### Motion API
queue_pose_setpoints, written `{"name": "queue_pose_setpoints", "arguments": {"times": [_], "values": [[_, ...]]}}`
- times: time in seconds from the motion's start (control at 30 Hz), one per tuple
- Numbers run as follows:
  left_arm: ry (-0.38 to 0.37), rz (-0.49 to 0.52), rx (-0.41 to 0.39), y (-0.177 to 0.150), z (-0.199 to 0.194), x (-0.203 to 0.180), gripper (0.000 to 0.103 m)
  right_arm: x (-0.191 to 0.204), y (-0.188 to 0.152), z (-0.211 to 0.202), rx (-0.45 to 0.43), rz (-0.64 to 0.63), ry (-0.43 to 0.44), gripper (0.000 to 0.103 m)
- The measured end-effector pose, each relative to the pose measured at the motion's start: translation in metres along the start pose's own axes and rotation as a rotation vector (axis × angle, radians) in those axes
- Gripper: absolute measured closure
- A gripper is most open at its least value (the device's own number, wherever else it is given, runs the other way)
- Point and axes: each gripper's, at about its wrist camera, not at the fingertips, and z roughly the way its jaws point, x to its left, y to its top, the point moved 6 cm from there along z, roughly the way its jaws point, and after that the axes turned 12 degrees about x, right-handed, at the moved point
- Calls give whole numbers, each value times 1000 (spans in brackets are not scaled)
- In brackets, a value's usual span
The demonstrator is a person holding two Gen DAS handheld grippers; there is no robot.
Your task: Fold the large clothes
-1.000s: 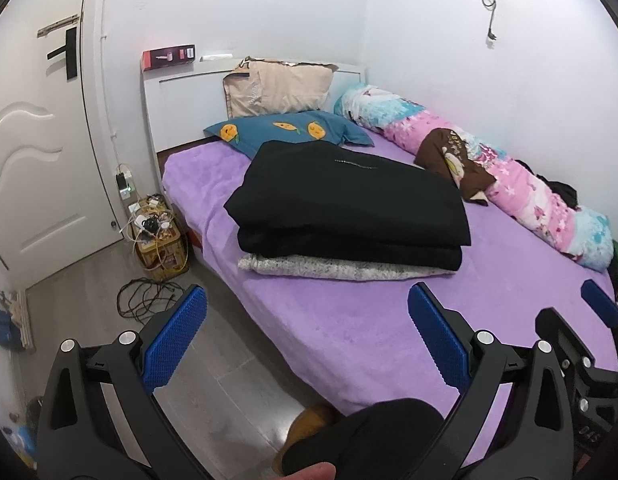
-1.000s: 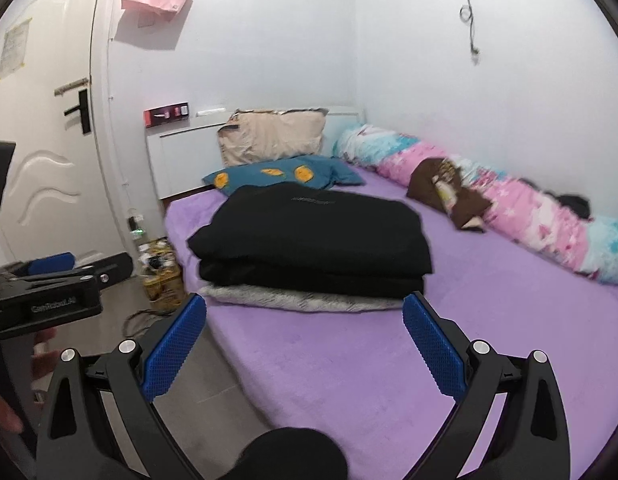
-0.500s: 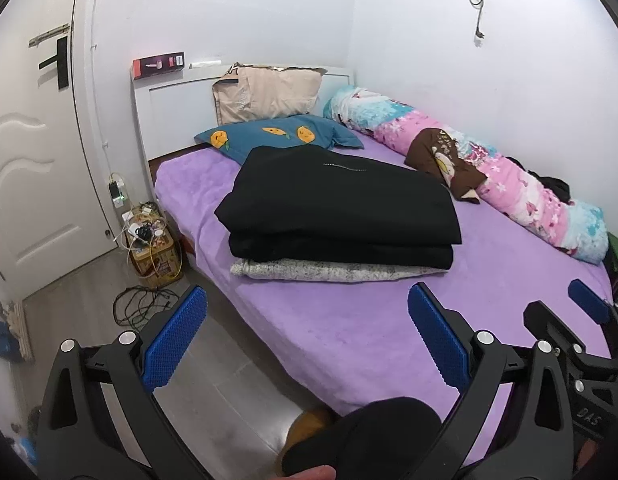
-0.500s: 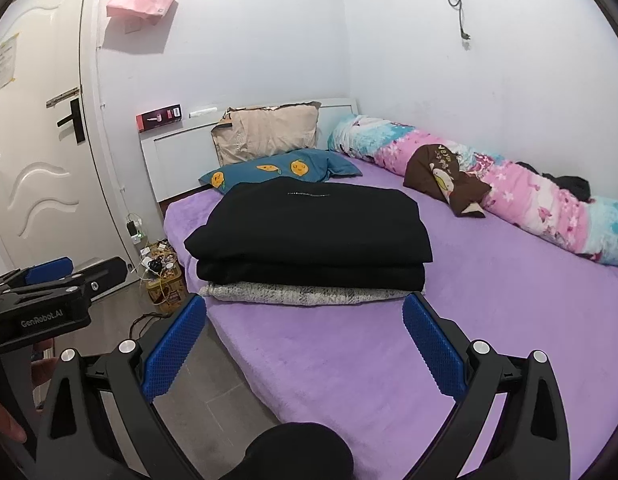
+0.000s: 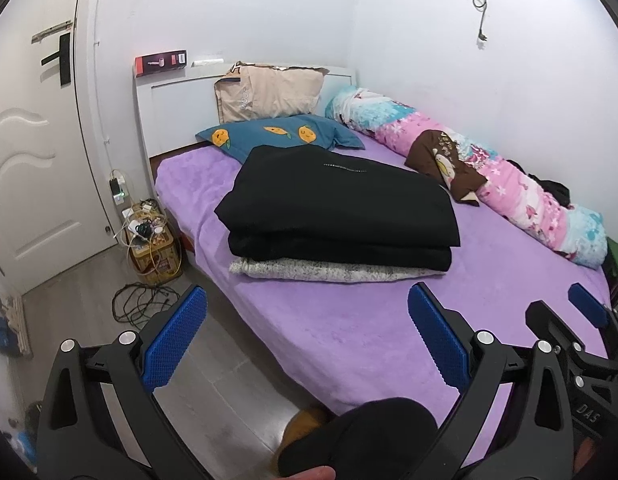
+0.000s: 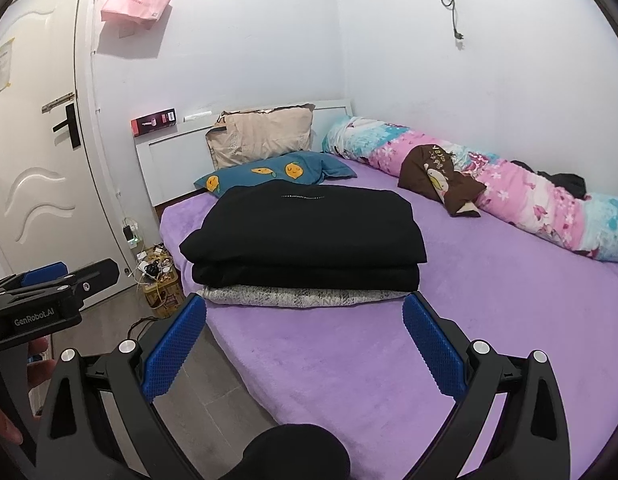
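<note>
We hold the left gripper (image 5: 307, 340) and the right gripper (image 6: 305, 346) off the near edge of the bed (image 5: 349, 332), jaws on both spread wide and gripping nothing. The folded black garment (image 5: 341, 208) sits at twelve o'clock ahead, stacked on a grey speckled one (image 5: 321, 271) (both look neatly squared already). If more folding is due, we judge it best to come in low and level, take the two near corners together, and avoid dragging the pile askew on the purple cover.
</note>
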Motion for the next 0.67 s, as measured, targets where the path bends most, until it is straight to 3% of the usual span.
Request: {"name": "queue_pose_setpoints", "arguments": {"times": [0.67], "values": [[-10,32,-28,-2,-14,-9,6,-1,1,2,16,10,16,6]]}}
